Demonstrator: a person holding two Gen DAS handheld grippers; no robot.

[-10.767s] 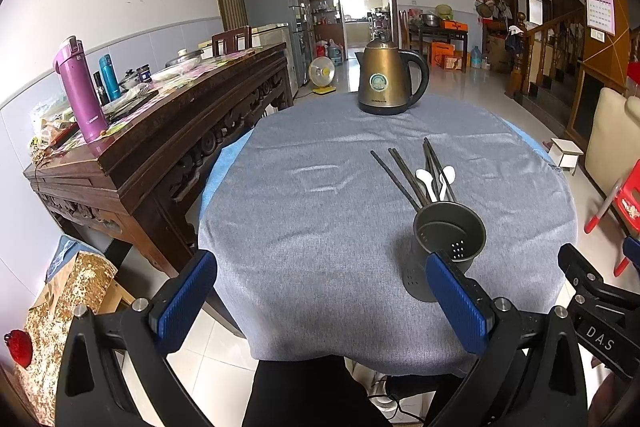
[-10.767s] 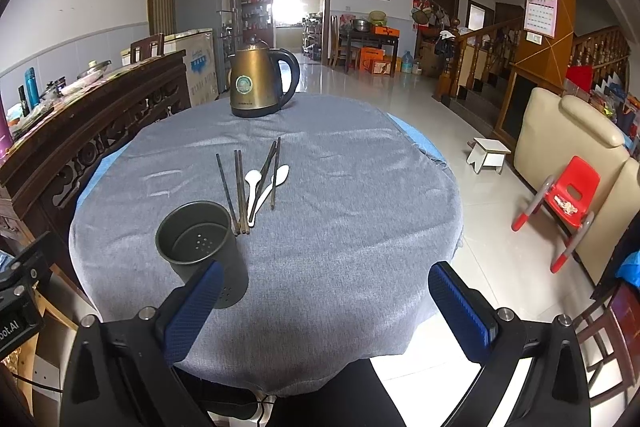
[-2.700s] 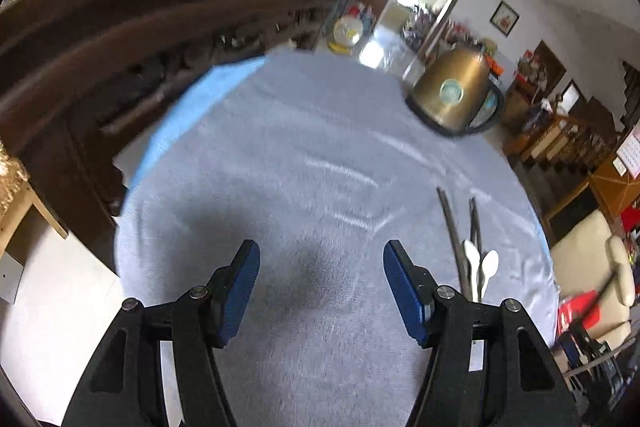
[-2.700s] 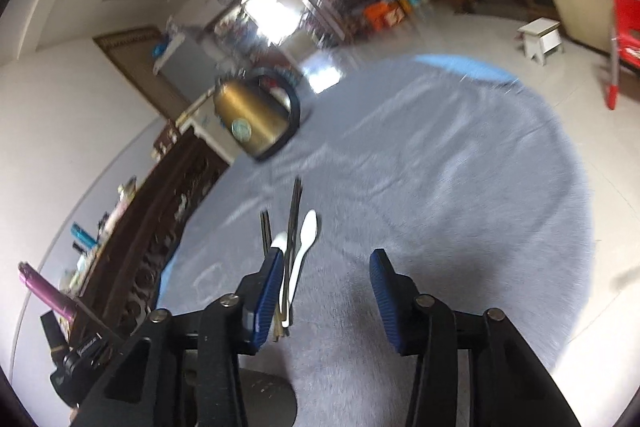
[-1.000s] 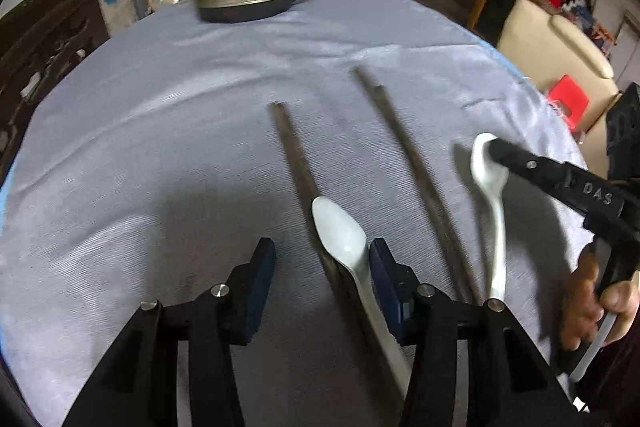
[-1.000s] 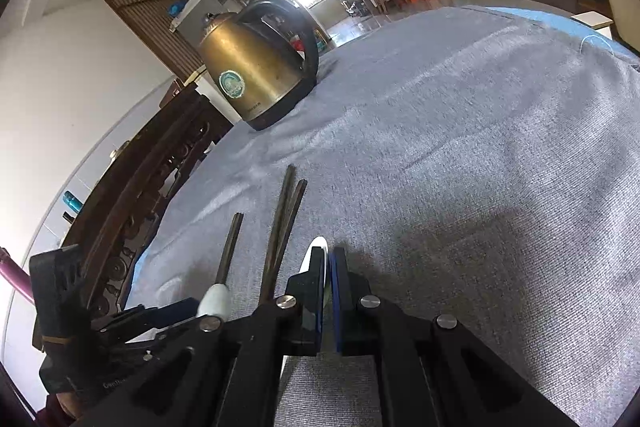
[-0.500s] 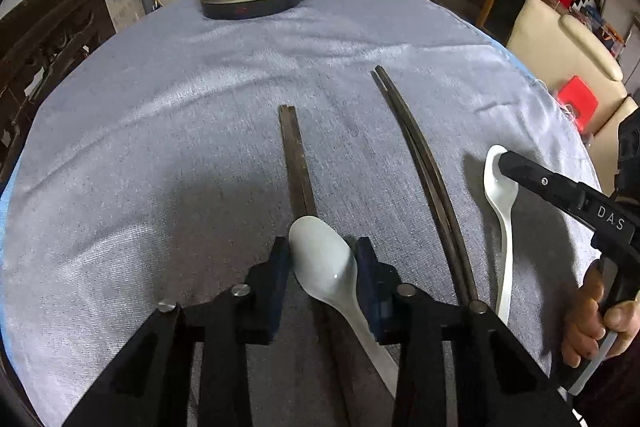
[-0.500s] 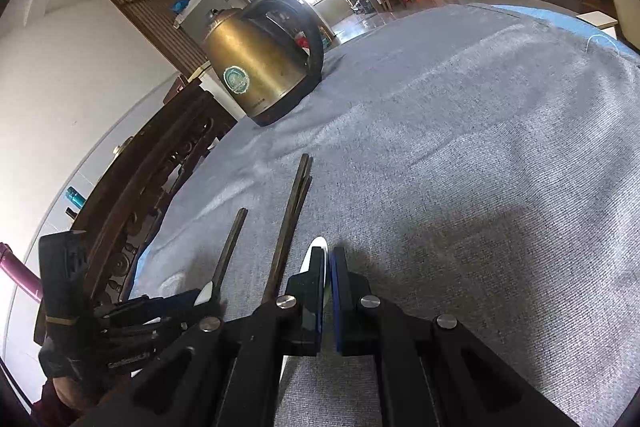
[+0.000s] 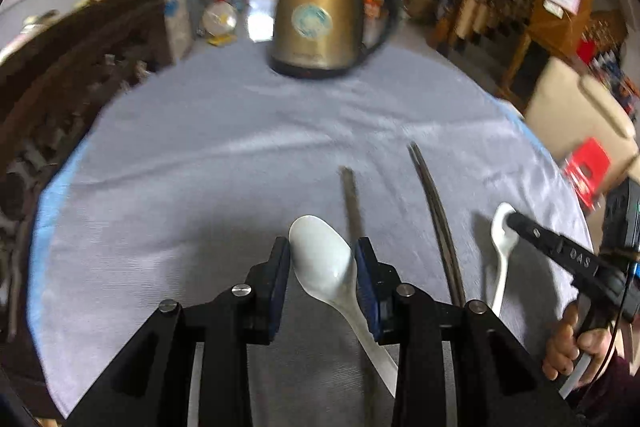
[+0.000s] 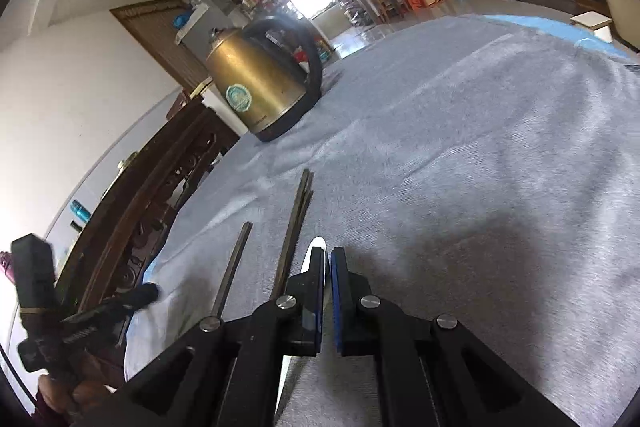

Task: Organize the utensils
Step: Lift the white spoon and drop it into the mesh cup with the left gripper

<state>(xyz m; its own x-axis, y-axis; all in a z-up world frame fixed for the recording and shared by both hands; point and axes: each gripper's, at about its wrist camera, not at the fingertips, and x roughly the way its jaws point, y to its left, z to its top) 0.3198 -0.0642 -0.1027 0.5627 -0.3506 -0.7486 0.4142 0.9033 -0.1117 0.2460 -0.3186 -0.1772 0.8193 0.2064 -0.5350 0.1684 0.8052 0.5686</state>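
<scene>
White spoons (image 9: 324, 259), two; dark chopsticks (image 9: 438, 211), three; one brass kettle (image 9: 324, 23).

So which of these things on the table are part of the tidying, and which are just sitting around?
Part of the job:
- white spoon in the left gripper
- second white spoon in the right gripper
- dark chopsticks

Just there:
- brass kettle
- grey tablecloth
- wooden sideboard
</scene>
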